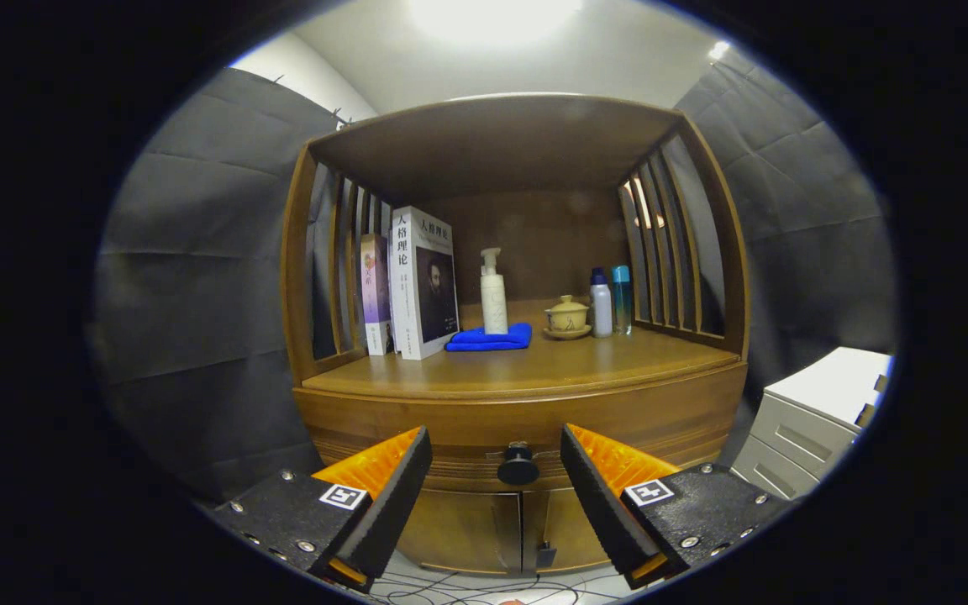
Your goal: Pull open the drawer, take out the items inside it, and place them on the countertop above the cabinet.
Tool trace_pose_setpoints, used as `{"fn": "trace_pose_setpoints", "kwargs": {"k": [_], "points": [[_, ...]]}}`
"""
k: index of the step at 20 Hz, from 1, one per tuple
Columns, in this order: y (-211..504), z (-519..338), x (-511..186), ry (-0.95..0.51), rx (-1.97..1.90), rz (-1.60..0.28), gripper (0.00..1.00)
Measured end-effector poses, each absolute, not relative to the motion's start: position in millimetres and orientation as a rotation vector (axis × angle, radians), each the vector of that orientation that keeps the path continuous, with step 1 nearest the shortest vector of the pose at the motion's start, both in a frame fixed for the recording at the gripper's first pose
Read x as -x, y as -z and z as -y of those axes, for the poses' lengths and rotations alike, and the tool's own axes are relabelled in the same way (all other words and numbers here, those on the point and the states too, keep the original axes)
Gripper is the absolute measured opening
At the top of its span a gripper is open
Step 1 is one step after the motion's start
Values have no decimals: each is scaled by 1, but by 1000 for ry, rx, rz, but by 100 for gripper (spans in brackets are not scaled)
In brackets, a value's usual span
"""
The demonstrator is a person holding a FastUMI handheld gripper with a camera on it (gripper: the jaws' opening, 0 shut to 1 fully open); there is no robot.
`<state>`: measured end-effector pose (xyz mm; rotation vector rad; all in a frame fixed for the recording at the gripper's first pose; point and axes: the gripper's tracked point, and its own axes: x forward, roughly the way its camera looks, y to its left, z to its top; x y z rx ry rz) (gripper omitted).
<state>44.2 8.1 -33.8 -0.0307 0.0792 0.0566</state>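
A wooden cabinet (366,412) stands ahead, its drawer (467,454) closed under the countertop (551,365). The drawer's round dark knob (518,465) lies between and a little beyond my fingertips. My gripper (497,445) is open, its two fingers spread on either side of the knob without touching it. What lies inside the drawer is hidden.
On the countertop, under a shelf roof with slatted sides, stand two books (421,281), a white pump bottle (493,294) on a blue cloth (491,339), a lidded tea bowl (567,318) and two small bottles (610,300). A white drawer unit (812,412) stands to the right. Cables (467,588) lie on the floor.
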Motion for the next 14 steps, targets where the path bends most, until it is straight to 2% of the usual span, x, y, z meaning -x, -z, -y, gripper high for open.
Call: {"fn": "trace_pose_setpoints", "kwargs": {"k": [14], "points": [[115, 14, -116, 28, 92, -259, 95]]}}
